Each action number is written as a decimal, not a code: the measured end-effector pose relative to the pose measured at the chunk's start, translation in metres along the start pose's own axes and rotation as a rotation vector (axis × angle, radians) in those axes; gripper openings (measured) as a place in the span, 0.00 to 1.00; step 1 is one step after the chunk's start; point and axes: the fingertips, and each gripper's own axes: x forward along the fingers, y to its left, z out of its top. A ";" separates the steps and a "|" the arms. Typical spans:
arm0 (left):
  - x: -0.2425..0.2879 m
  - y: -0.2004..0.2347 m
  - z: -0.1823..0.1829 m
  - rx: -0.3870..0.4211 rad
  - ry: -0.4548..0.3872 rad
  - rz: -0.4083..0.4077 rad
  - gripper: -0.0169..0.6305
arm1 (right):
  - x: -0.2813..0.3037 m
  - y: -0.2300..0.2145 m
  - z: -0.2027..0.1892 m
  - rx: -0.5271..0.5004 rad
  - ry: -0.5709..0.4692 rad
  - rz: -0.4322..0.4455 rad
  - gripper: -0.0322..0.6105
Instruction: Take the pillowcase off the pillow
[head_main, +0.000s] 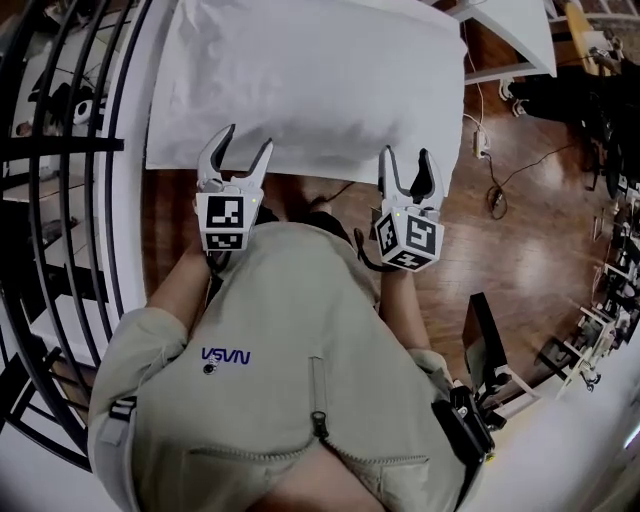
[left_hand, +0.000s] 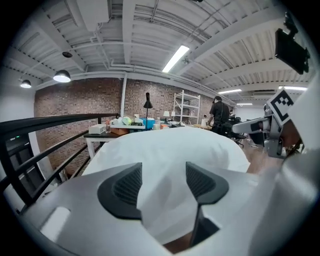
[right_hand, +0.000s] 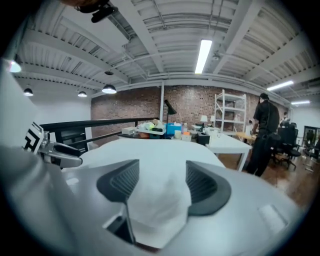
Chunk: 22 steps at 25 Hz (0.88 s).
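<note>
The pillow (head_main: 310, 80), in its pillowcase (head_main: 175, 150), lay crosswise just ahead of us, long axis running left to right. Our left gripper (head_main: 247, 142) and right gripper (head_main: 406, 160) both stood open astride its near edge, with cloth between the unpressed pads. We judged both equally near.

Loft-type lab/workshop: brick wall (right_hand: 130, 107), exposed white ceiling beams (right_hand: 150, 30) with strip light (right_hand: 204, 55), metal shelf rack (right_hand: 227, 112) at right, cluttered bench (right_hand: 160, 131) mid-frame, cables (head_main: 497, 190) across wood floor (head_main: 520, 260).
</note>
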 end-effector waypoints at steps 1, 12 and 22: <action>0.004 -0.003 -0.001 0.014 0.008 -0.011 0.48 | 0.001 -0.002 -0.003 -0.006 0.010 0.002 0.50; 0.039 -0.015 -0.054 0.044 0.188 0.047 0.58 | 0.045 -0.033 -0.085 -0.235 0.245 0.106 0.67; 0.058 -0.007 -0.061 0.062 0.236 0.098 0.46 | 0.076 -0.025 -0.101 -0.359 0.297 0.160 0.49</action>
